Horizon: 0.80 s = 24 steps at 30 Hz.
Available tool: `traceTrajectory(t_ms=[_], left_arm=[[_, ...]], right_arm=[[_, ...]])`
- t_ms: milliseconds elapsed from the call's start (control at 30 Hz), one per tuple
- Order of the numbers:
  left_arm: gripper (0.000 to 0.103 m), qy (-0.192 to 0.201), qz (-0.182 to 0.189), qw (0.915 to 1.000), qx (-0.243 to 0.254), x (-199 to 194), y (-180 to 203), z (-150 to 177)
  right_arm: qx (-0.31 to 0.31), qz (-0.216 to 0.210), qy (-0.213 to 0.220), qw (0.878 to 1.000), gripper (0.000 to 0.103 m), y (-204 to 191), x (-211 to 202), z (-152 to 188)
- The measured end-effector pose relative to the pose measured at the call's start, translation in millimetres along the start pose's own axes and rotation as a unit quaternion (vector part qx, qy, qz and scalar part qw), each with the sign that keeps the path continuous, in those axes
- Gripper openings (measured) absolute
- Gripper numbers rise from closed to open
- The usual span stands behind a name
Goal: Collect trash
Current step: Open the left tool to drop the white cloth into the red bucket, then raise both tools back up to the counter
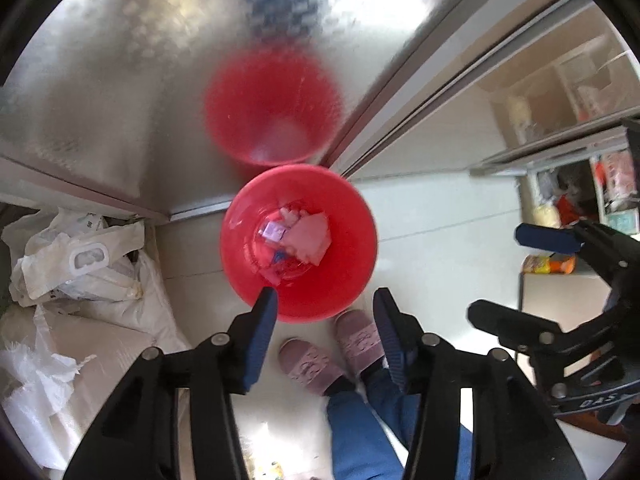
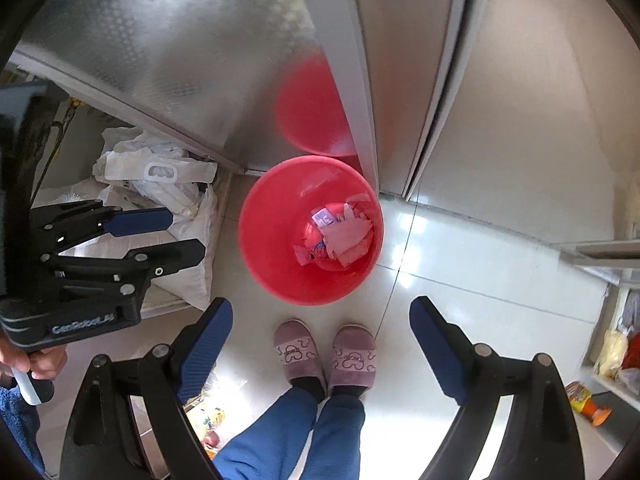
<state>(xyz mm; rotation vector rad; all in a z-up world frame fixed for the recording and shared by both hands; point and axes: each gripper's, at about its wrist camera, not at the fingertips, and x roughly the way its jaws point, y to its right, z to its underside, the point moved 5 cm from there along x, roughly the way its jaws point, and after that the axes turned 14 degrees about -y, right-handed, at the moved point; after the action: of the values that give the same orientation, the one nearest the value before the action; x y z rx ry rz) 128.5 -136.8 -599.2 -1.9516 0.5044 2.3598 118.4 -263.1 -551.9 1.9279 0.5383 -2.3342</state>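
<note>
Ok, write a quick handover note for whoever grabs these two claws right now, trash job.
Left claw: open, nothing between its fingers, above the near rim of the red bin.
Right claw: wide open, empty, above the floor by the slippers.
Done: crumpled paper and wrappers lie in the bin.
Left: packets on the floor near the person's legs may be next.

Your bin (image 1: 348,280) is red, holding pale pink paper (image 1: 310,238) and a white-and-purple wrapper (image 1: 273,232). Your slippers (image 2: 294,354) are mauve with a darker looped pattern, your trousers (image 2: 280,436) blue. The floor (image 2: 460,272) is glossy white tile; the sacks (image 1: 80,268) are white.
</note>
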Motion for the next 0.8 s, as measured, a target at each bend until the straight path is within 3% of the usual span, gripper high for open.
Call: traceTrajectory(t_ms=[100, 267, 633, 733, 800], left_arm=[[0.054, 0.009, -0.003, 0.9998, -0.016, -16.0, -1.3, 8.2], [0.077, 0.035, -0.006, 0.9990, -0.028, -60.1, 4.1, 23.7], [0.092, 0.094, -0.011, 0.9943, -0.047, -178.2, 21.2, 63.1], [0.103, 0.111, -0.011, 0.9917, -0.064, -210.9, 26.0, 74.7], [0.103, 0.118, -0.017, 0.9903, -0.070, -230.8, 30.8, 83.4]], right_arm=[[-0.006, 0.000, 0.005, 1.000, 0.089, -4.9, -12.9, 2.5], [-0.017, 0.005, 0.016, 1.000, 0.089, -13.9, -43.9, 8.0], [-0.050, 0.022, 0.041, 0.998, 0.089, -51.0, -139.4, 33.1], [-0.061, 0.023, 0.046, 0.997, 0.089, -61.2, -167.2, 41.1], [-0.071, 0.025, 0.050, 0.996, 0.089, -68.7, -185.9, 45.7]])
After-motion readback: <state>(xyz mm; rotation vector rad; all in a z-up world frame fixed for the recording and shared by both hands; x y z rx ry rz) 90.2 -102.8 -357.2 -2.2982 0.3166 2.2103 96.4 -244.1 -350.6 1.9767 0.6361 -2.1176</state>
